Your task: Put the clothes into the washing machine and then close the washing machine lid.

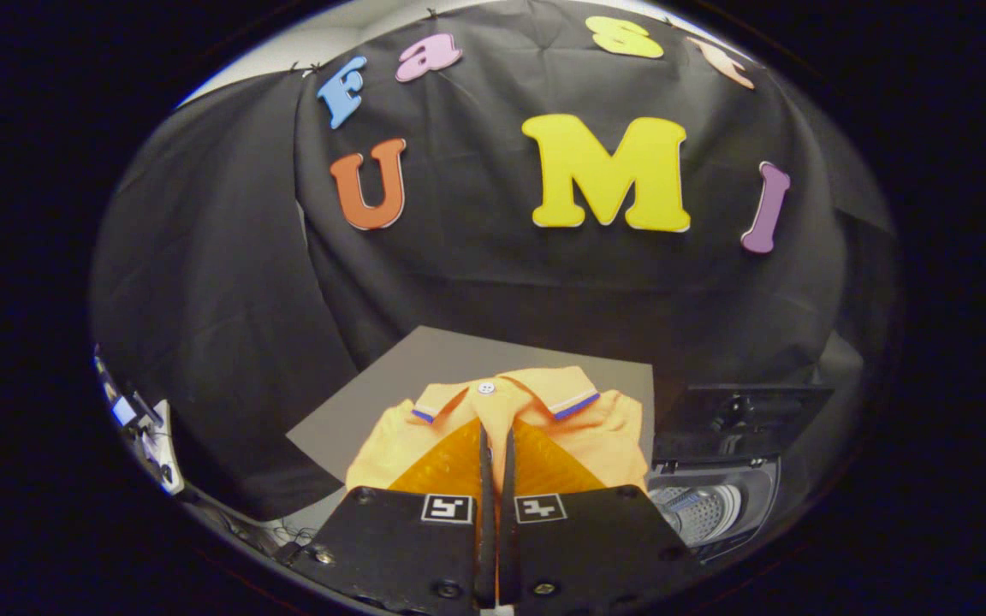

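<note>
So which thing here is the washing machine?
Start at the grey board under the black wall. The orange shirt lies on it, the nearly closed gripper over its middle. Right of the shirt sits the washer, lid up, its perforated drum visible.

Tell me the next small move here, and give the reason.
Probably lift the shirt and carry it right toward the washing machine. The tongs look nearly closed with orange cloth pinched between them, the lid stands open, and the drum sits just beside the shirt.

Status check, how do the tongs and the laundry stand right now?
Tongs nearly closed, pinching orange shirt at its front placket. Shirt on grey board. Washing machine beside it, lid up, drum open. Nothing in the way.
</note>
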Action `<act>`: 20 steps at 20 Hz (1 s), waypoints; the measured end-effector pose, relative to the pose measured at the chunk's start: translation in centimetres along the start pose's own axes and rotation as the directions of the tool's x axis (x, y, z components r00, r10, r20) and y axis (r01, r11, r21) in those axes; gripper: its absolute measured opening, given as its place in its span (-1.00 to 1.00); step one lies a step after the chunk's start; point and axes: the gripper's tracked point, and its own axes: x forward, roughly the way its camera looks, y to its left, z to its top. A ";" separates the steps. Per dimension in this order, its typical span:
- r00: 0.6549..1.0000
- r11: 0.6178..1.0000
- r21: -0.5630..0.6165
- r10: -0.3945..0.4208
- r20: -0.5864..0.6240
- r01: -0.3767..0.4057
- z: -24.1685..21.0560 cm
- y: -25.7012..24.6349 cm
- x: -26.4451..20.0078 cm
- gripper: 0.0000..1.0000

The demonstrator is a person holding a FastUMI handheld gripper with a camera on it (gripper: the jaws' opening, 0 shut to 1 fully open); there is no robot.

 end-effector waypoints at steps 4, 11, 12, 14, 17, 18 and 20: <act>0.991 1.000 -0.007 -0.029 0.133 0.030 3.7 -1.7 -3.7 -0.90; 0.945 0.995 -0.003 -0.097 0.313 0.103 8.4 -6.1 -14.3 -0.90; 0.937 0.993 0.006 -0.111 0.330 0.115 9.1 -7.1 -15.3 -0.90; 0.921 0.988 0.015 -0.150 0.359 0.155 10.0 -9.7 -17.1 -0.90; 0.908 0.978 0.044 -0.207 0.365 0.205 10.2 -14.0 -18.6 -0.91; 0.905 0.974 0.052 -0.224 0.362 0.221 10.1 -15.5 -18.7 -0.91; 0.899 0.967 0.062 -0.252 0.358 0.246 9.8 -18.4 -18.8 -0.91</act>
